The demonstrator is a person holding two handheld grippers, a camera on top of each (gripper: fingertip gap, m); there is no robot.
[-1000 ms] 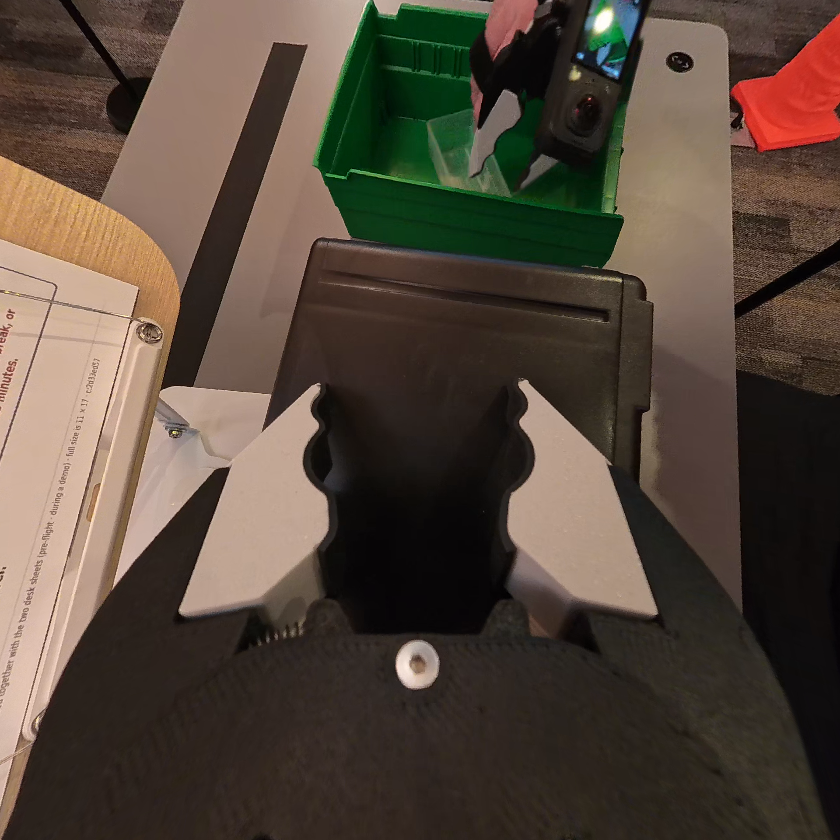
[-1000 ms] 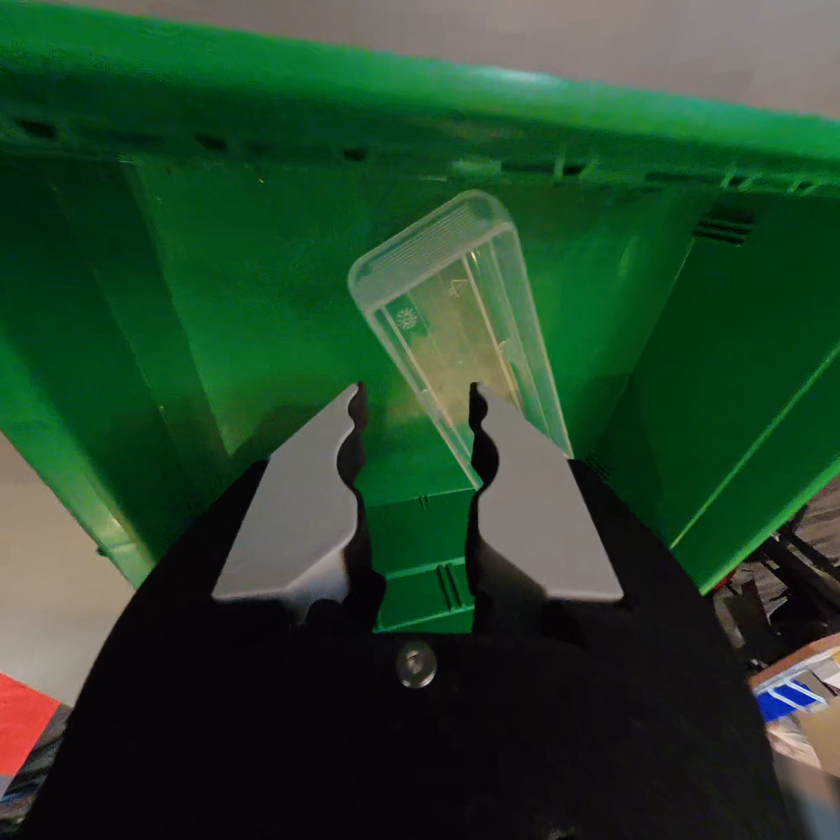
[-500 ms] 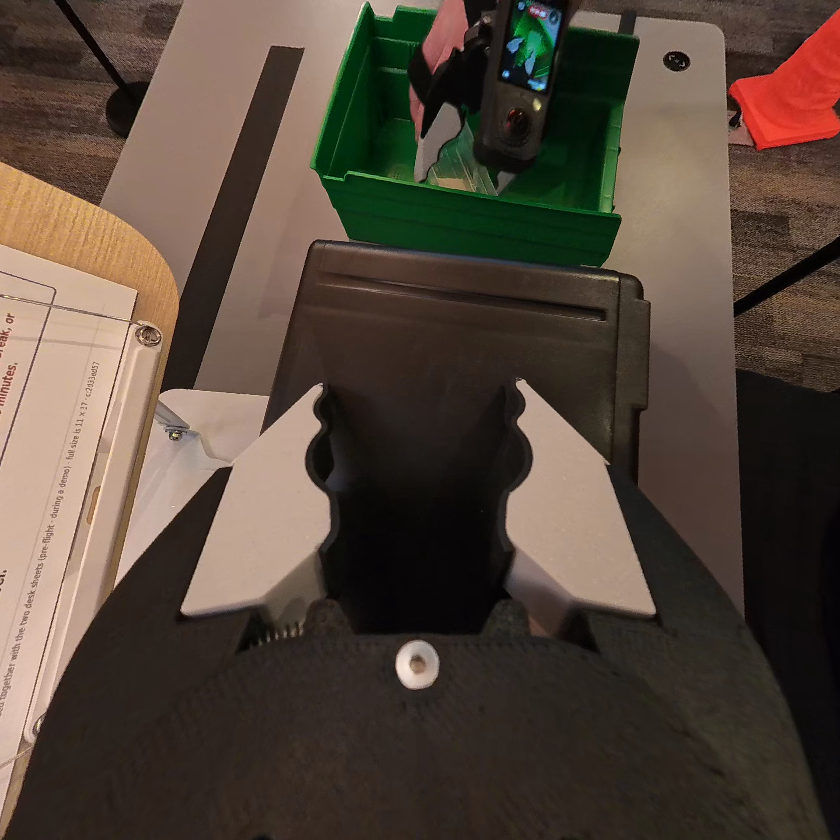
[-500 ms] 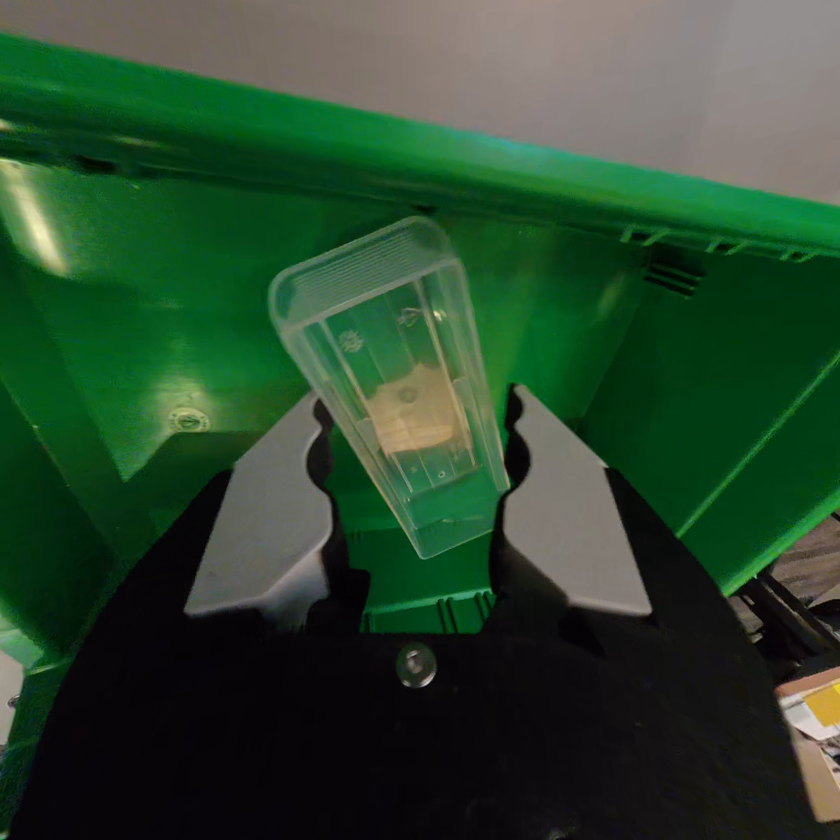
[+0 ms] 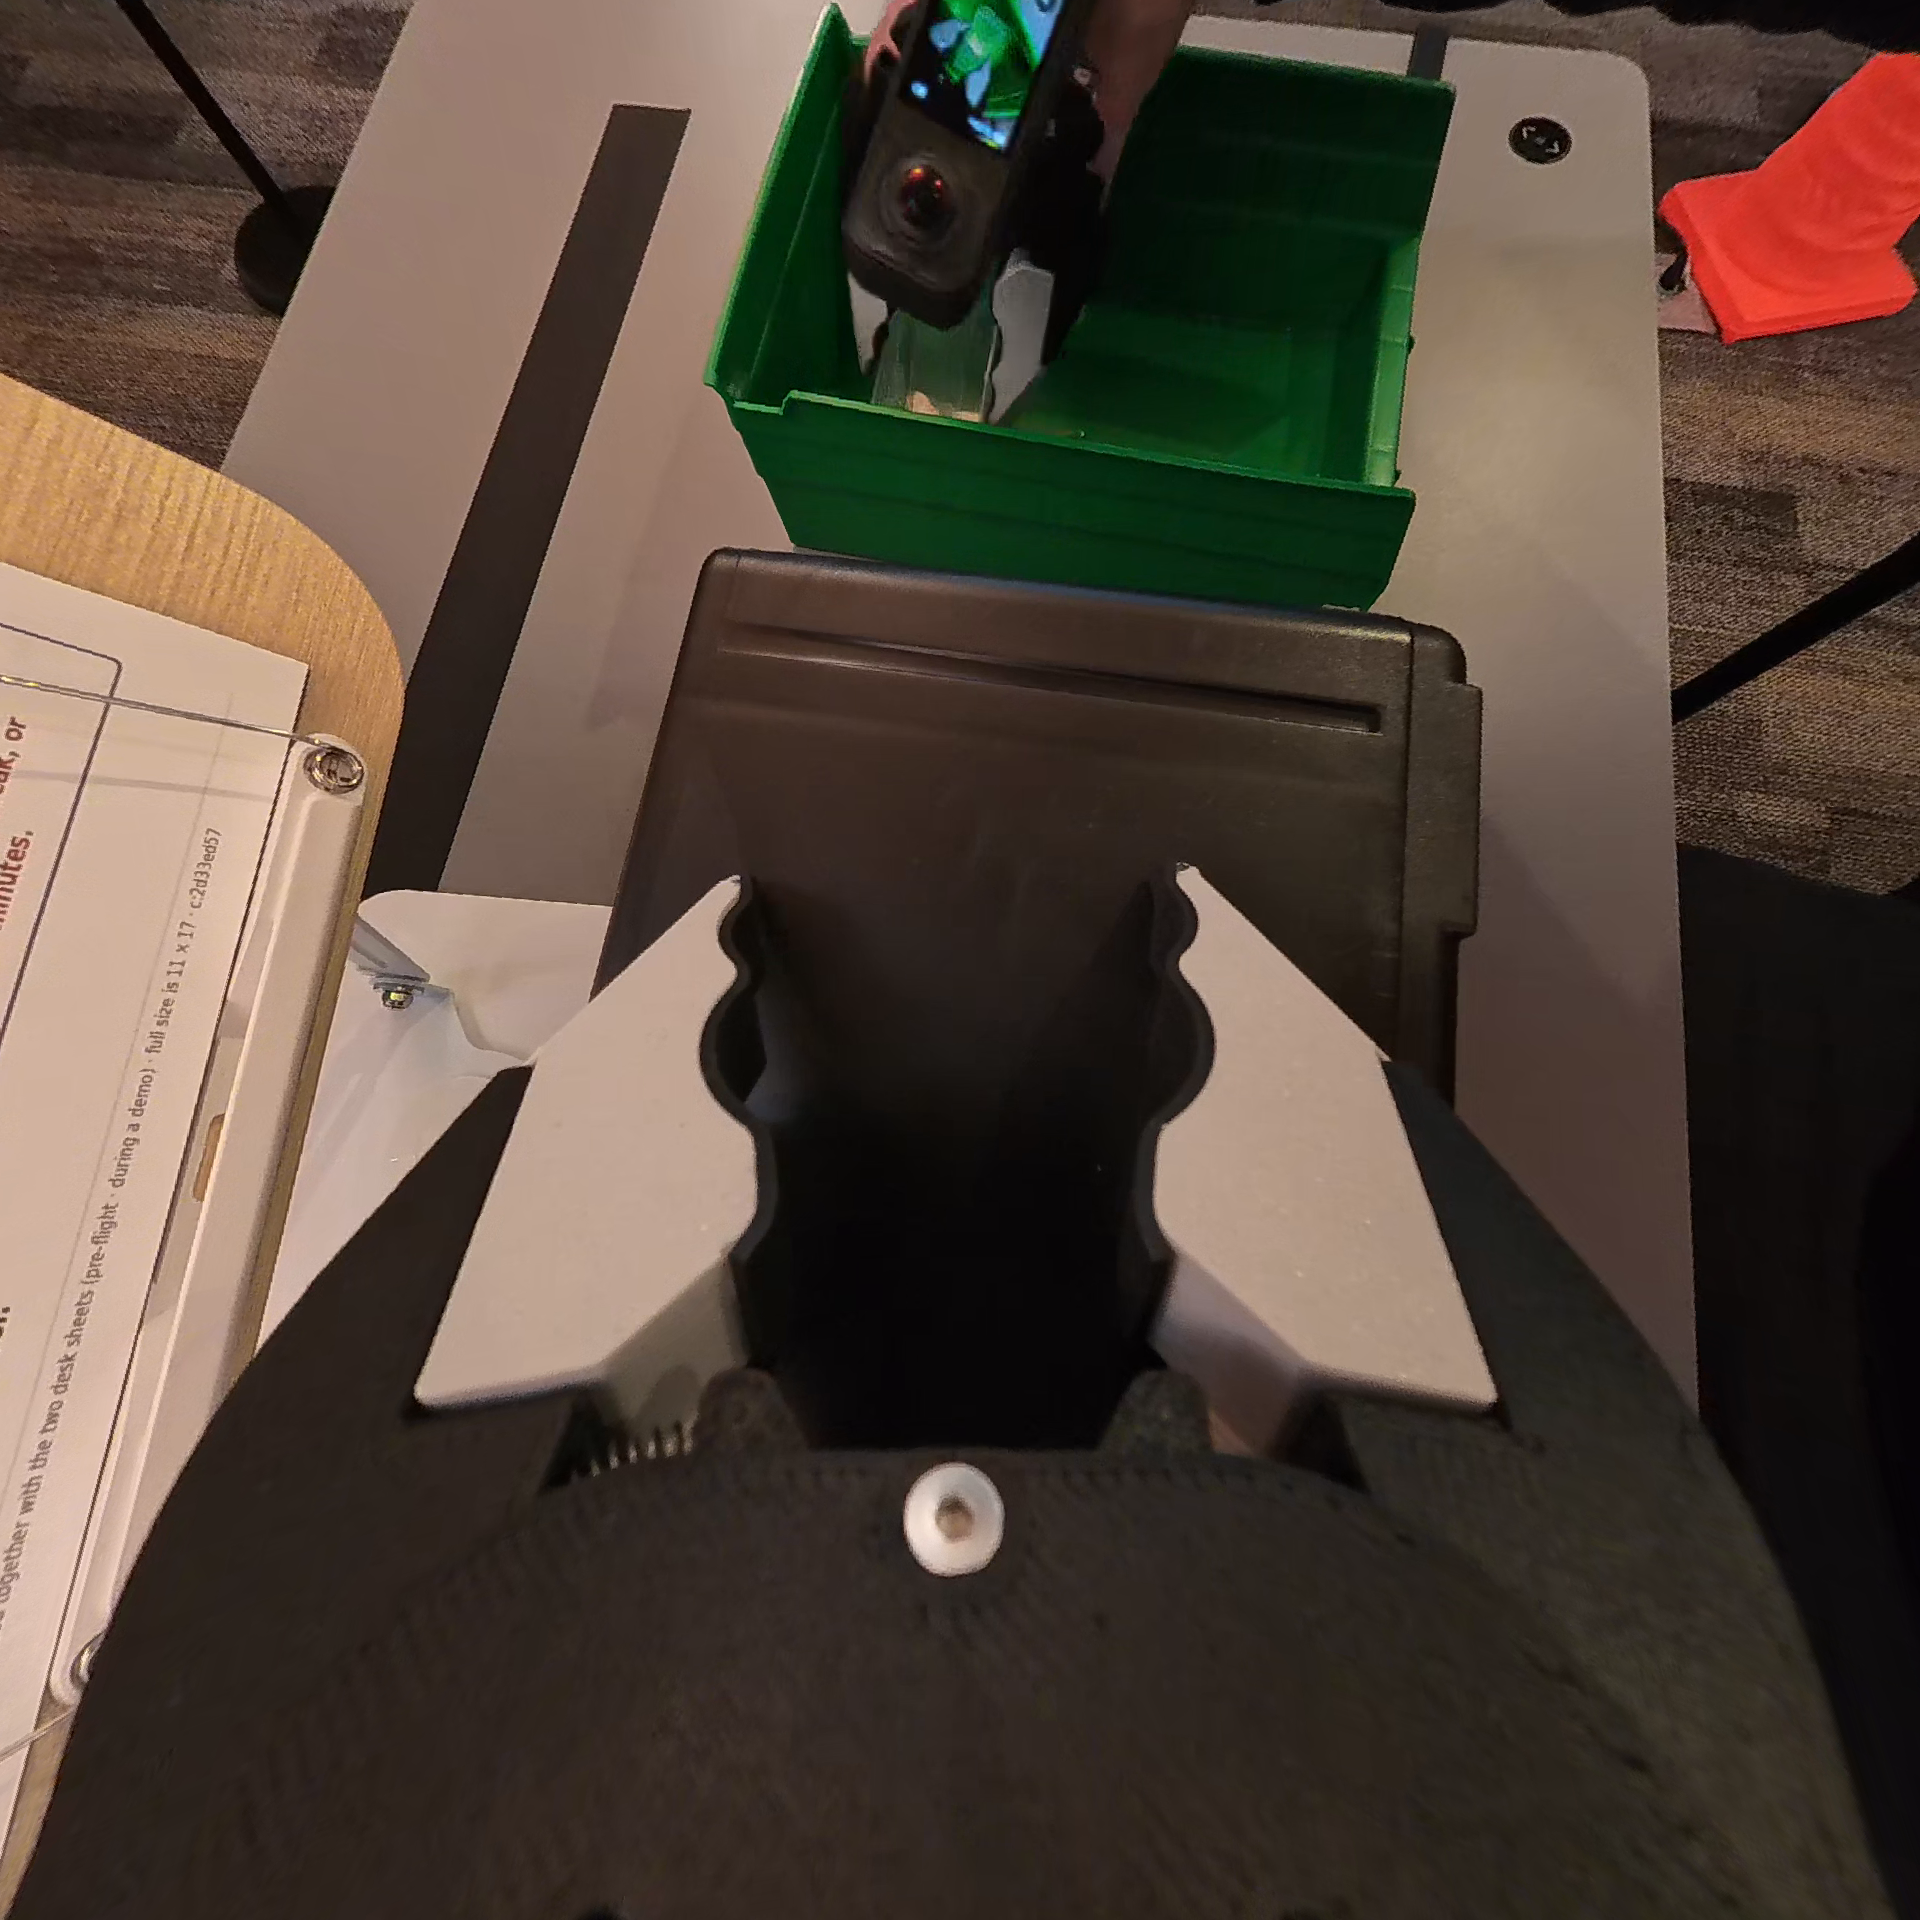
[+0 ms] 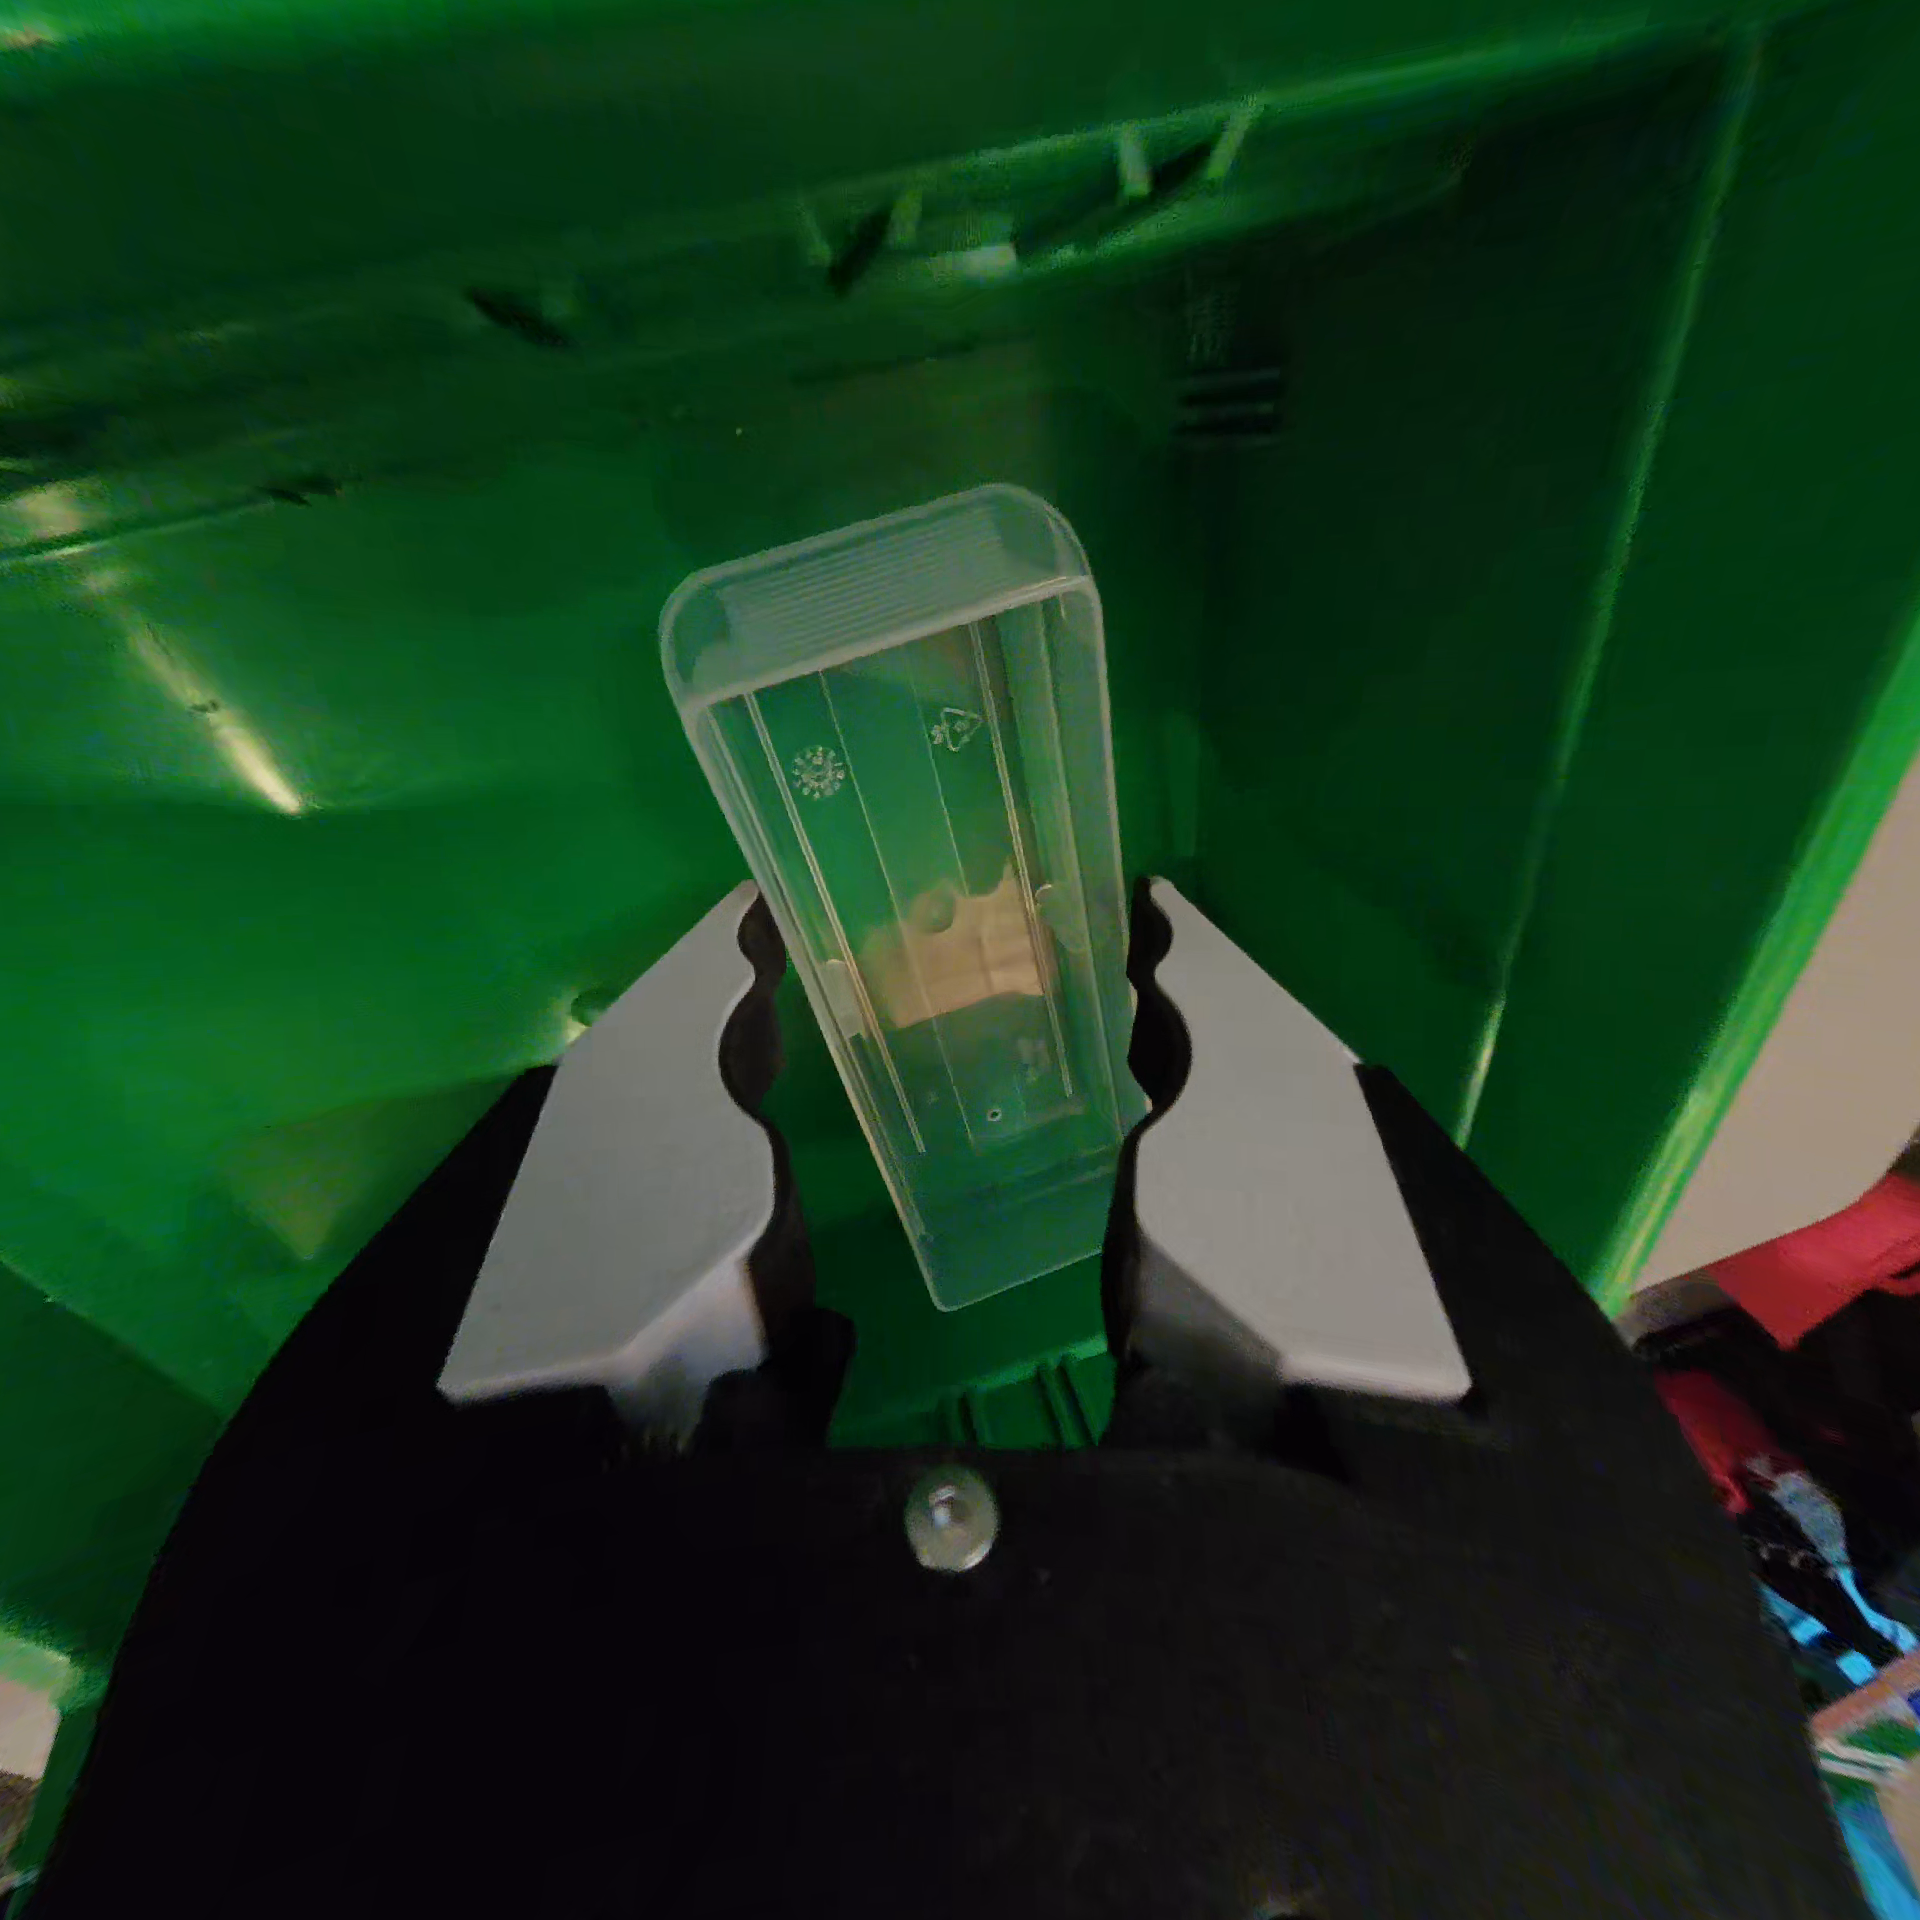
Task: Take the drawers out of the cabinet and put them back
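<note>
The right hand-held gripper (image 6: 951,1049) has shifted toward the left side of the green drawer (image 5: 1081,499) over the last second, and the clear plastic drawer (image 6: 914,894), which first lay off to the right of its fingers and askew, now stands lengthwise between them. The jaws have spread wider and are apart: the right finger looks to be touching the clear drawer's side, the left one stands just off it, so this is a straddle, not yet a clamp. My judgement is that the grasp on this small drawer is lined up and only the squeeze is missing.

The left hand-held gripper (image 5: 956,1049) has hardly moved; it hangs spread and empty above the black cabinet (image 5: 1060,790), which fills the space straight ahead of its fingers. The green drawer sits beyond the cabinet's far edge on the grey desk (image 5: 1558,582).

Room is tight for the right hand-held gripper: the green walls rise close ahead and to its right, with a corner just right of the clear drawer's far end. Up and back looks the free way out. To the left hand-held gripper's left lie a wooden tabletop (image 5: 177,520) and a clear-covered paper sheet (image 5: 135,1039); bare desk runs along its right.
</note>
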